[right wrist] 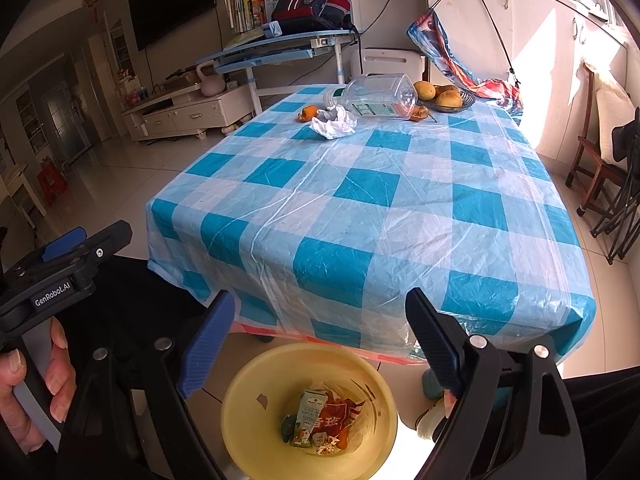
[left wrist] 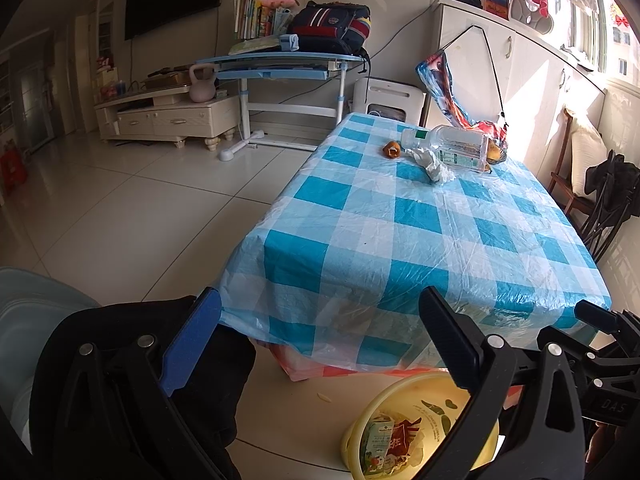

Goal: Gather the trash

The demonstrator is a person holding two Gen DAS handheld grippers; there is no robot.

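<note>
Nearest the lens in the right wrist view, the right gripper [right wrist: 320, 344] hangs with its jaws wide apart and nothing between them, directly over a yellow bin [right wrist: 240, 412] that stands on the floor at the near edge of the desk [right wrist: 360, 208]. This view looks straight down into the bin: a small drink carton [right wrist: 306, 416] and a red wrapper [right wrist: 334, 420] lie at its bottom. The left wrist view catches only part of the bin, low and to the right, half hidden behind the left gripper [left wrist: 320, 340], whose jaws also stand apart and empty.

On the desk's blue checked cloth, all the remaining trash sits at the far end. A crumpled white tissue [right wrist: 334, 122] lies just in front of a clear plastic bottle [right wrist: 376, 98] on its side, with a piece of orange peel [right wrist: 308, 114] beside the tissue. The right view alone shows a second scrap of peel [right wrist: 420, 113] at the bottle's base and a shallow wire bowl of mangoes [right wrist: 440, 96] just behind it; in the left view the bottle covers most of that bowl.

Only the right view shows the person's hand [right wrist: 36, 384] around the left gripper's handle, at the desk's near left corner. A patterned cloth [right wrist: 452, 64] hangs off the desk's far right corner in both views.
</note>
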